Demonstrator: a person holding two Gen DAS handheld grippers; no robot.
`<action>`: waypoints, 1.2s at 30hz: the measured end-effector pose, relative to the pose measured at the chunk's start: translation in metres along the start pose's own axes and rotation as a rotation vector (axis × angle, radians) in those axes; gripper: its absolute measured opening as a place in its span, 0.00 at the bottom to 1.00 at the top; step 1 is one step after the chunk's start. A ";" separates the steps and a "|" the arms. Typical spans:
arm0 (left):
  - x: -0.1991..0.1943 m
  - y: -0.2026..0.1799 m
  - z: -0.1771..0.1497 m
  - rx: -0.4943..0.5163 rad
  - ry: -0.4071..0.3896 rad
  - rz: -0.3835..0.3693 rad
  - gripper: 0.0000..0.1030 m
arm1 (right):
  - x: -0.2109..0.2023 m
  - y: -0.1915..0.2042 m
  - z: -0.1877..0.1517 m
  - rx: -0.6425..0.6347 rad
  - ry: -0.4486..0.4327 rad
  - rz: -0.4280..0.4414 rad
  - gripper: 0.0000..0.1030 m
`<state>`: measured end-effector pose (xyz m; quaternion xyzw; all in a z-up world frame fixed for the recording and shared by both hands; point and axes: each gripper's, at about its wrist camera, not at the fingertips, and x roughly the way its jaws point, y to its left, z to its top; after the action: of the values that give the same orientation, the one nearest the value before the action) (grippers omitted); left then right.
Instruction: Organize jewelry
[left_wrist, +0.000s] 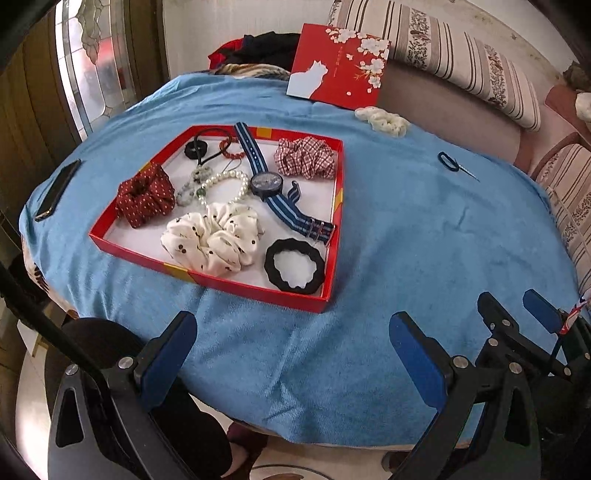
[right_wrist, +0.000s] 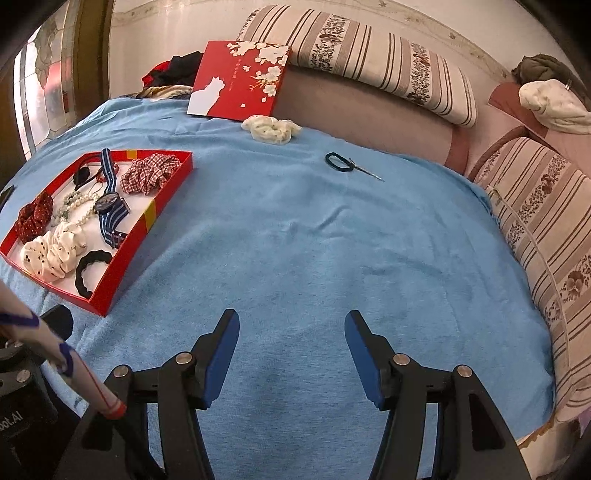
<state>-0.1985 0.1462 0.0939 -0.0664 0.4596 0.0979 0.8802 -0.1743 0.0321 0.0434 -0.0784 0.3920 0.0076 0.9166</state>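
Note:
A shallow red box on the blue cloth holds several pieces: a blue-strapped watch, a pearl bracelet, a white dotted scrunchie, a black scrunchie, a red dotted scrunchie and a plaid one. Outside it, far back, lie a cream scrunchie and a dark hair tie beside a thin metal pin. My left gripper hangs open over bare cloth in front of the box. To the right of the box, my right gripper is open and holds nothing.
The box's red lid with a white cat leans against the sofa at the back. A dark phone lies at the cloth's left edge. Striped cushions border the right side. Dark clothes are piled behind the table.

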 end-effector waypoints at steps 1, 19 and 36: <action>0.001 0.000 0.000 -0.001 0.002 0.001 1.00 | 0.000 0.001 0.000 -0.004 0.001 0.001 0.62; 0.009 0.006 -0.004 -0.033 0.039 -0.014 1.00 | 0.003 0.012 -0.003 -0.039 0.017 0.010 0.62; 0.014 0.011 -0.005 -0.050 0.070 -0.026 1.00 | 0.005 0.019 -0.005 -0.059 0.029 0.014 0.62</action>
<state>-0.1973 0.1574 0.0790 -0.0978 0.4864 0.0954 0.8630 -0.1762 0.0503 0.0337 -0.1026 0.4054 0.0246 0.9080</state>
